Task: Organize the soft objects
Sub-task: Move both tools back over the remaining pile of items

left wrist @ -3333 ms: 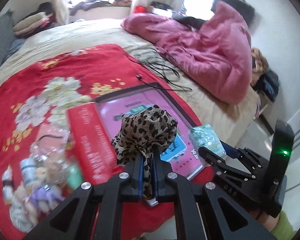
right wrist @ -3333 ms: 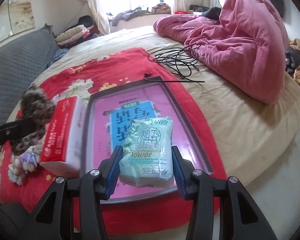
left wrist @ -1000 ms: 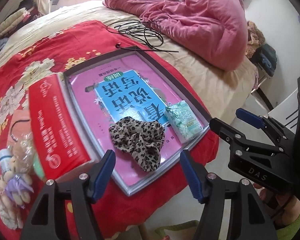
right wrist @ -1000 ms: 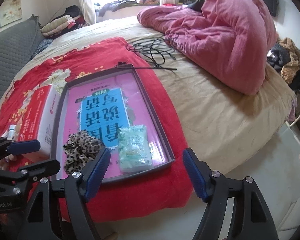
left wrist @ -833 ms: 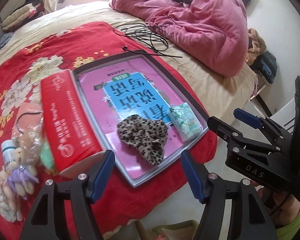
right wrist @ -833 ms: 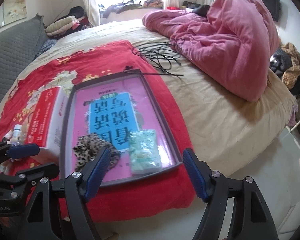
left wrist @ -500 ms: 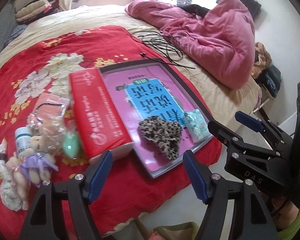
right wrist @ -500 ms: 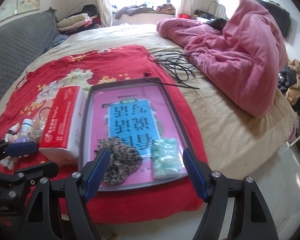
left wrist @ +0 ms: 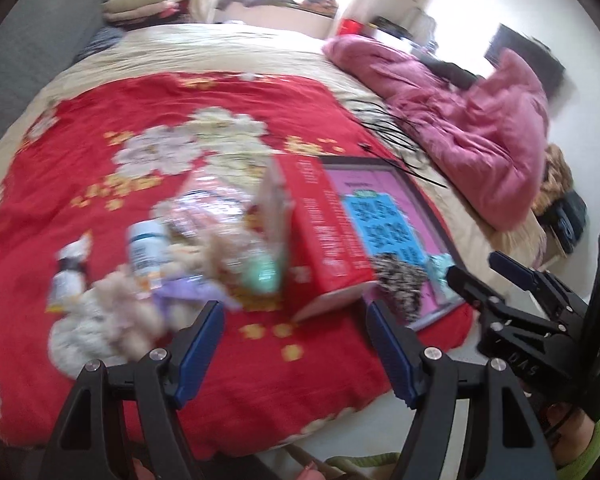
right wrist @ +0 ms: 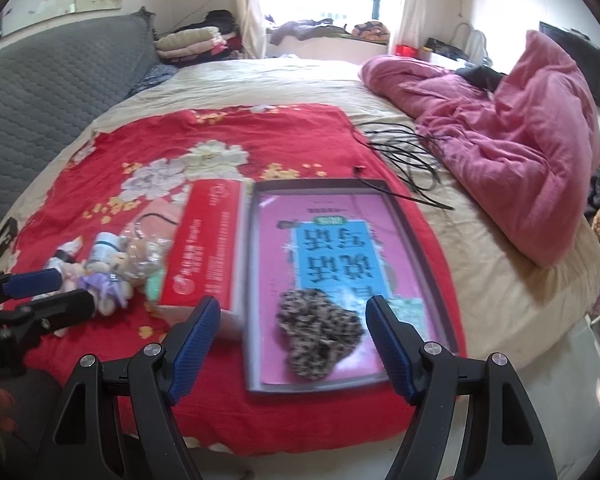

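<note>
While both of my tongs hang empty over the near edge of the bed (right wrist: 284, 80), I judge the job about half done. The left tongs (left wrist: 296, 334) stand wide apart with nothing between the pads, and the right tongs (right wrist: 290, 334) are spread just as wide, holding nothing either. Two soft things already lie in the tray (right wrist: 256, 264) with the pink and blue printed sheet: one leopard-print scrunchie (right wrist: 320, 334) at the tray's near end, and one pale green tissue packet (right wrist: 410, 308) just beside it toward the tray's near right corner. One red tissue box (right wrist: 202, 252) lies along the tray's left edge, touching it or nearly so; I cannot tell which. Left of that box, on the red floral blanket (right wrist: 172, 140) near the bed's front edge, sits the heap I take to be still unsorted: one purple-dressed plush doll (right wrist: 104, 286), what look like two more small plush toys in clear wrapping, one mint-green soft piece (right wrist: 154, 286), one white bottle (right wrist: 104, 248) and one smaller tube; the left view is too blurred to count these more surely. One pink quilt (right wrist: 512, 148) is bunched at the bed's far right, with one tangle of black cable (right wrist: 404, 156) beside it. My next reach probably goes to that heap.
</note>
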Demonstrator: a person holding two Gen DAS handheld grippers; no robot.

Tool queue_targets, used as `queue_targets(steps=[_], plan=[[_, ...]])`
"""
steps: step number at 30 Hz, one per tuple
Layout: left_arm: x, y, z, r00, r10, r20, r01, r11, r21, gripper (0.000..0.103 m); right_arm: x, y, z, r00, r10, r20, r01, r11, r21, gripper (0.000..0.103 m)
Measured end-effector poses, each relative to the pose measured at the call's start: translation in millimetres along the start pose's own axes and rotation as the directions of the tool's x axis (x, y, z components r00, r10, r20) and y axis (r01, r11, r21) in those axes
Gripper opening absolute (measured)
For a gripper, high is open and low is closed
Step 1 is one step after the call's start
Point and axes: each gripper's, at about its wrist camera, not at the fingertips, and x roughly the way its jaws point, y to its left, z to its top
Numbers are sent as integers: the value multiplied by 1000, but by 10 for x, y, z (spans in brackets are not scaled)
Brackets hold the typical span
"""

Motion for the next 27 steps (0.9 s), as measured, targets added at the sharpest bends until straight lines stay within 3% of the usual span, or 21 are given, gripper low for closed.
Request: queue_targets(steps=[14, 27], plan=[[-409, 1365, -242, 993, 113, 31, -103, 970, -222, 73, 30, 892, 234, 997, 78, 3, -77, 992, -100, 76], [-436, 1850, -316, 992, 124, 8, -116, 947, -300, 73, 237, 1485, 315, 992, 119, -47, -125, 975, -186, 77]])
